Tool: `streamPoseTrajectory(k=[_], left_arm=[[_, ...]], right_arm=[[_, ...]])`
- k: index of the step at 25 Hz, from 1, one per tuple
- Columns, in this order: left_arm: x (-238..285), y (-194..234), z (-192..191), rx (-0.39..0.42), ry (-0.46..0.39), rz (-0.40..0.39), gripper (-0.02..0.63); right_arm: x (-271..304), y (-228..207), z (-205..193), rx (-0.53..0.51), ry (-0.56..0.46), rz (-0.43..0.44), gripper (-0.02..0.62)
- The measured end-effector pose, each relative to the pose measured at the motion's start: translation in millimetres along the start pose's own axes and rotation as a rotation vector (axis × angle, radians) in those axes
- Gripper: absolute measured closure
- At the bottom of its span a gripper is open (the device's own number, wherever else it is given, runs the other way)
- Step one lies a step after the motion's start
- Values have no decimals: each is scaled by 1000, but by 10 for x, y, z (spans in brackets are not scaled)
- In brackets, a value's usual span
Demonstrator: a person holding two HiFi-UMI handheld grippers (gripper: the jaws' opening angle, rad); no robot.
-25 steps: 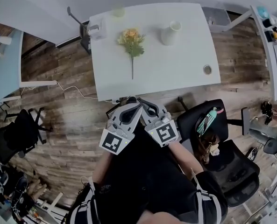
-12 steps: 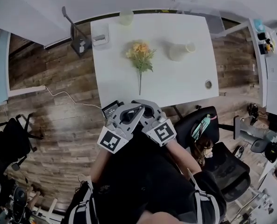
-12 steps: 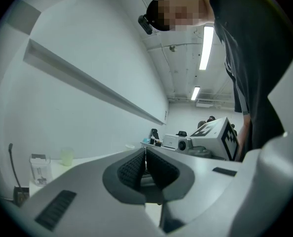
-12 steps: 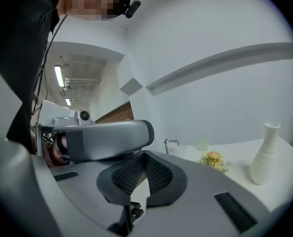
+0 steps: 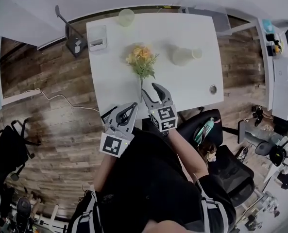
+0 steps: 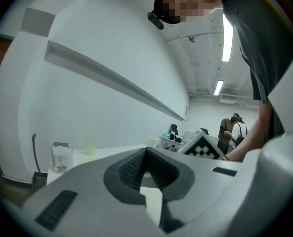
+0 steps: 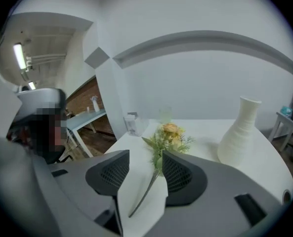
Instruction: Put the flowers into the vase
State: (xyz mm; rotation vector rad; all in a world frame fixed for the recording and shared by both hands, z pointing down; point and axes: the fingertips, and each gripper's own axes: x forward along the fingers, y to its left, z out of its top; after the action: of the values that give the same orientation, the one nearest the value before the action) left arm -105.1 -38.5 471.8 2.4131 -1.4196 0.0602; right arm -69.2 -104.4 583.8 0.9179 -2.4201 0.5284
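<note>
My right claw has just been spreading and has come forward over the worktop edge. The flowers lie flat, stem between its jaws, ungripped. Pickup comes next, I judge. Left claw is clenched, empty. The vase stands nearby, no stem in it.

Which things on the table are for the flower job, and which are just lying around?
For the job: the orange-and-yellow flower bunch with a green stem; the white ribbed vase.
Just lying about: the pale green cup; the clear plastic box; the small round grey thing.
</note>
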Motion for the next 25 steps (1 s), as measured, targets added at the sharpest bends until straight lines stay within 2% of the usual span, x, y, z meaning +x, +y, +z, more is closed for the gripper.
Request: streamPoseTrajectory(k=[4, 6, 10, 14, 25], left_arm=[[62, -143, -15, 1, -8, -35, 561], [63, -190, -25, 14, -9, -48, 561], [42, -275, 5, 20, -17, -59, 561], [10, -270, -12, -7, -15, -62, 561], [-9, -202, -12, -21, -16, -77, 561]], right_arm=[[348, -340, 172, 77, 53, -67, 336], [576, -445, 222, 125, 103, -67, 305], [911, -610, 87, 241, 262, -61, 275], [1035, -732, -83, 304, 330, -93, 270], [1254, -700, -337, 294, 443, -95, 270]])
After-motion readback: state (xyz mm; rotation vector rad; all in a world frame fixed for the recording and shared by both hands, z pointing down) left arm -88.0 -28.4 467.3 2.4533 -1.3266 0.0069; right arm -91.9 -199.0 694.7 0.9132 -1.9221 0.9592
